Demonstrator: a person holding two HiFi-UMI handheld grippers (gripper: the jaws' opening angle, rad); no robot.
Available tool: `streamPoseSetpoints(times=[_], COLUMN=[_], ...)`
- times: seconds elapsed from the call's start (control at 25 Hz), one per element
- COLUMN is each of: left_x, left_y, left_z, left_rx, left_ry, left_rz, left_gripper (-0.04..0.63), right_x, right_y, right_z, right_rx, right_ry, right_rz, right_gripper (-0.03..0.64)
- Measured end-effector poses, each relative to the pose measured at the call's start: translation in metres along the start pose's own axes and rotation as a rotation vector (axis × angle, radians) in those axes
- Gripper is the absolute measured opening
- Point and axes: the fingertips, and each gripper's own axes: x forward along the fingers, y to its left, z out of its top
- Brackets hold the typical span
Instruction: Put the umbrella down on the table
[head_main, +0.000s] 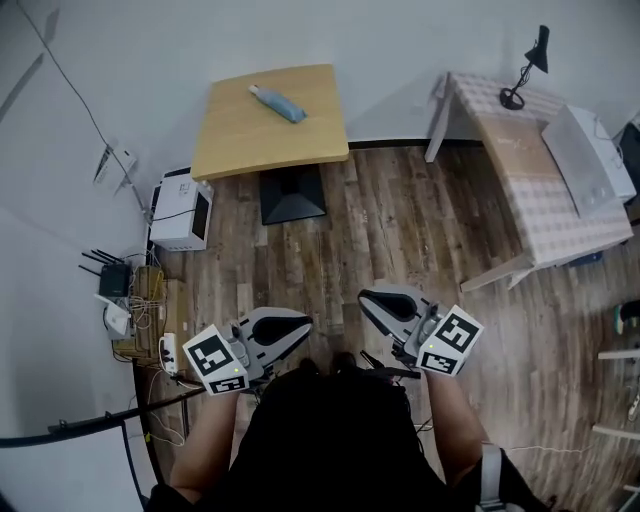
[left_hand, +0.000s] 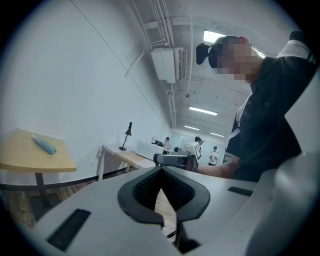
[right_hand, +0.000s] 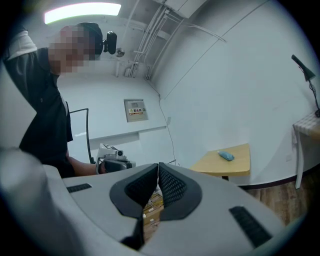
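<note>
The folded light-blue umbrella (head_main: 277, 102) lies on the square yellow table (head_main: 300, 135) at the far side of the room. It also shows as a small blue shape in the left gripper view (left_hand: 44, 144) and the right gripper view (right_hand: 226, 156). Both grippers are held close to the person's body, far from the table, and point toward each other. My left gripper (head_main: 305, 325) is shut with nothing between its jaws (left_hand: 161, 170). My right gripper (head_main: 365, 298) is also shut and empty (right_hand: 158, 166).
A long table with a checked cloth (head_main: 540, 200) stands at the right, bearing a black desk lamp (head_main: 525, 70) and a white box (head_main: 590, 155). A white microwave (head_main: 182, 213), a router (head_main: 112, 278) and tangled cables sit on the floor at the left wall. Wooden floor lies between.
</note>
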Motion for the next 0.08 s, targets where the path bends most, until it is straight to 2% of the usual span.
streamPoseSetpoints(times=[0.08], left_x=[0.0140], left_y=[-0.0057], left_z=[-0.0072], left_rx=[-0.001], left_ry=[0.011], left_rz=[-0.006], left_gripper=[0.012], right_x=[-0.0113], right_y=[-0.0065], right_z=[-0.0049], right_rx=[0.013], right_ry=[-0.008], right_rz=[0.002], right_gripper=[0.020])
